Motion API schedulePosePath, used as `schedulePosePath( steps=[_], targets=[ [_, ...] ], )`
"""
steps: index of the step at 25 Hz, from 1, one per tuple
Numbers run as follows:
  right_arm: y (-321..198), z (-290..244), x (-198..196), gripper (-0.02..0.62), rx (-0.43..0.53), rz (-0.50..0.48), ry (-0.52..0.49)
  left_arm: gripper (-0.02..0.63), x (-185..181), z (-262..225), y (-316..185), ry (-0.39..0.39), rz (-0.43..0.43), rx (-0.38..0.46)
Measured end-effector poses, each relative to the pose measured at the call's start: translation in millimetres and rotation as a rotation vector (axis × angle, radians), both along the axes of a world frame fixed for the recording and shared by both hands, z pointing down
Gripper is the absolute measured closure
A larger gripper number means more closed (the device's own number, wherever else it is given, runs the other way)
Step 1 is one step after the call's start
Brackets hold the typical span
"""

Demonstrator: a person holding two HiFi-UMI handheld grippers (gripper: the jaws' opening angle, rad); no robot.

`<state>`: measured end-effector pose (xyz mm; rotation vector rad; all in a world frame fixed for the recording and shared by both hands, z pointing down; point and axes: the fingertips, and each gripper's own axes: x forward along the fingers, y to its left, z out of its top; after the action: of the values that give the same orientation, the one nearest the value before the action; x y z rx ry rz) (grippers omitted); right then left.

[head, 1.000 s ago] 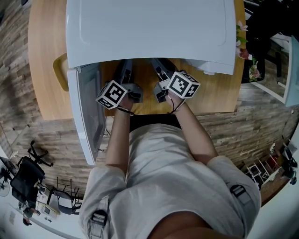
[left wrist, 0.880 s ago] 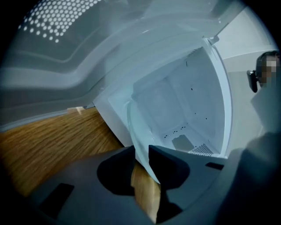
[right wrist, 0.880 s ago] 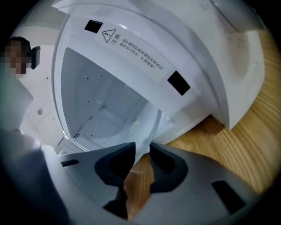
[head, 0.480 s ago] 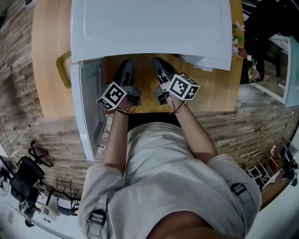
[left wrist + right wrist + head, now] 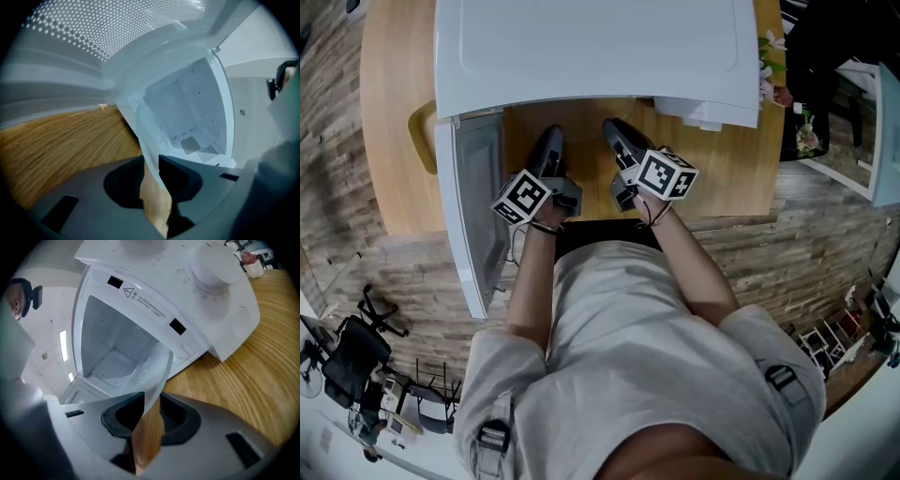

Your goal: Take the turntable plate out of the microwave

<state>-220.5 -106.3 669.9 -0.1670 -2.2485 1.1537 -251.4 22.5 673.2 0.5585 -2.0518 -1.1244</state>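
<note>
Between the pads of the left gripper (image 5: 151, 161) sits the rim of the clear glass turntable plate (image 5: 149, 140). The jaws are closed onto it, with a pad against the glass on each side.

The right gripper (image 5: 151, 400) shows the same finding: its jaws are clamped on the plate's other rim, and the glass rises from the pads toward the mouth of the microwave (image 5: 154, 291).

From each claw the plate runs forward, and in both gripper views its far part overlaps the lower front of the microwave cavity. Whether it has fully cleared the opening cannot be told. From the head view the glass is too transparent to make out.

In the head view both grippers lie side by side just in front of the microwave's open front, partly under its top edge. The left one is the nearer to the door (image 5: 473, 216), which stands swung open at the microwave's left side.

The microwave is white and stands on a wooden table (image 5: 389, 141). The table's grain shows through the plate just ahead of both sets of pads.
</note>
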Motion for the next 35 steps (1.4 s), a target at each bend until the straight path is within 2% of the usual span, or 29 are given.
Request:
schedulePosePath(
  steps=[2, 5, 12, 14, 18, 24, 30, 35],
  targets=[
    [-2.0, 0.2, -2.2, 0.475, 0.017, -0.008, -0.010, 0.494, -2.5, 0.4, 1.6, -0.006, -0.009, -0.001],
    [-9.8, 0.7, -9.5, 0.417, 0.023, 0.012, -0.022, 0.480, -10.7, -1.7, 0.1, -0.022, -0.022, 0.001],
    [-19.2, 3.2, -26.9, 0.439, 0.020, 0.062, -0.021, 0.472, -31.0, 2.1, -6.5, -0.042, -0.025, 0.004],
    [-19.9, 5.1, -28.6, 0.462, 0.012, 0.070, -0.013, 0.479, -32.5, 1.1, -8.9, -0.039, -0.026, 0.026],
    [-18.6, 4.6, -25.7, 0.463, 0.024, 0.059, -0.006, 0.486, -29.0, -0.4, -8.6, -0.024, -0.026, 0.045],
    [-9.9, -3.8, -17.1, 0.466, -0.004, 0.043, -0.023, 0.485, -19.8, -2.9, -0.4, -0.049, -0.013, 0.008],
    [-8.1, -0.5, 0.3, 0.466, 0.003, 0.038, -0.008, 0.485, -3.7, 0.5, 5.7, -0.036, -0.019, 0.001],
    [-4.8, 4.0, 4.7, 0.466, -0.012, 0.022, -0.007, 0.471, -7.8, -1.6, 6.5, -0.065, -0.017, -0.021]
  ],
)
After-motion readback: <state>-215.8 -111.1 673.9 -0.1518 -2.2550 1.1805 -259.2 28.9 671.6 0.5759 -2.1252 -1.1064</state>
